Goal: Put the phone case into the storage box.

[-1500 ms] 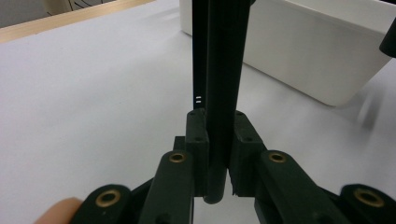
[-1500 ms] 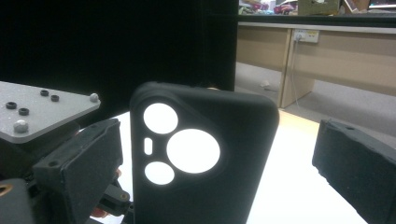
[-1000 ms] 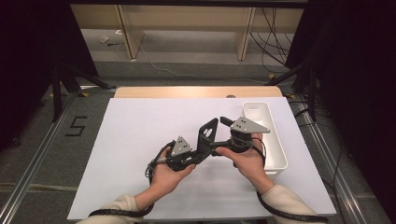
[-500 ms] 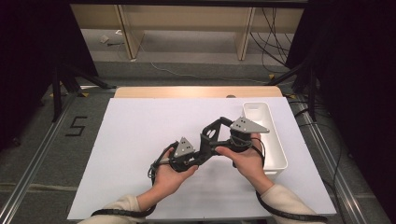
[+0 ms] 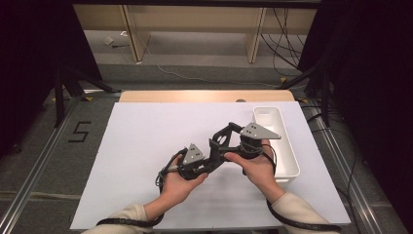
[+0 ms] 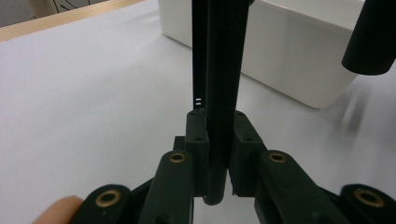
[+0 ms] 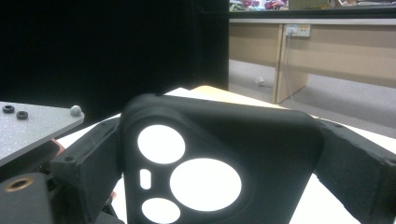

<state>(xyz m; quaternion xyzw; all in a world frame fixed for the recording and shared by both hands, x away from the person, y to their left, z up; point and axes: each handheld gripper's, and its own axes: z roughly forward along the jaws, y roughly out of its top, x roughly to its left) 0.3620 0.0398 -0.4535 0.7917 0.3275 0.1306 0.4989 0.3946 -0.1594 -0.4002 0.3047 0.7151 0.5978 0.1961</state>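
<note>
Left hand-held gripper (image 5: 210, 157): you hold it low over the worktop (image 5: 146, 141), jaws narrow and clamped on the thin edge of the black phone case (image 6: 219, 93).
Phone case: it sits between your two hands, above the middle of the white worktop; its camera cut-outs face the right gripper view.
Right hand-held gripper (image 5: 225, 138): its jaws stand wide at either side of the case and have just been closing.
White bin (image 5: 282, 141): just beside your right hand.
</note>
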